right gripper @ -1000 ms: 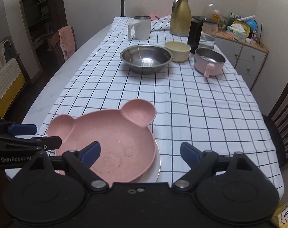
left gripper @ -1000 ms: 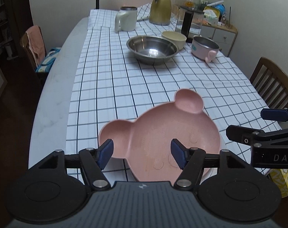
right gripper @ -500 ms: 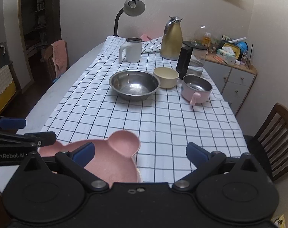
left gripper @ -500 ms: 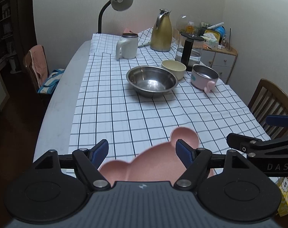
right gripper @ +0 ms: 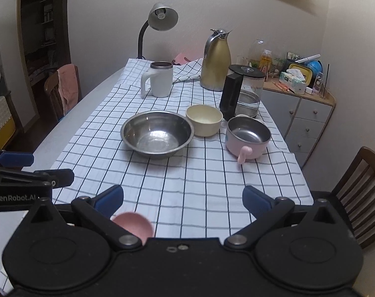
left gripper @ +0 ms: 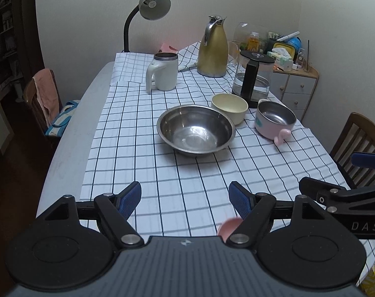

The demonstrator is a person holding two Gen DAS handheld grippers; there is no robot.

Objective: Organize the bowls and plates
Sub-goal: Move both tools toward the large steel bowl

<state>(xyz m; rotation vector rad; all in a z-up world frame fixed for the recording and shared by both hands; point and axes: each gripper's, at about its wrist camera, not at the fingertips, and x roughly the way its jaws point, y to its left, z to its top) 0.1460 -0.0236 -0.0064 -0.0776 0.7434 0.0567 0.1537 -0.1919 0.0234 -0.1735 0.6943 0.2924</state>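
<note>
A large steel bowl point(left gripper: 196, 131) point(right gripper: 157, 133) stands mid-table on the checked cloth. Behind it to the right is a cream bowl point(left gripper: 229, 107) point(right gripper: 204, 119), and further right a pink steel-lined bowl with a handle point(left gripper: 275, 121) point(right gripper: 248, 136). Only one ear of the pink bear-shaped plate point(left gripper: 228, 226) point(right gripper: 135, 225) shows at the near table edge, the rest hidden under the grippers. My left gripper point(left gripper: 185, 200) is open and empty above the near cloth. My right gripper point(right gripper: 182, 199) is open and empty beside it.
A white mug point(left gripper: 162, 74), a gold thermos jug point(left gripper: 212, 49) and a glass kettle point(left gripper: 253, 76) stand at the far end with a desk lamp point(left gripper: 150, 7). Wooden chairs point(left gripper: 358, 146) point(left gripper: 42, 101) flank the table. A cluttered cabinet point(right gripper: 304, 104) stands at right.
Both grippers have pulled back and risen away from the pink bear plate, which has slid almost out of view below them. Both stay open; the bowls have not moved.
</note>
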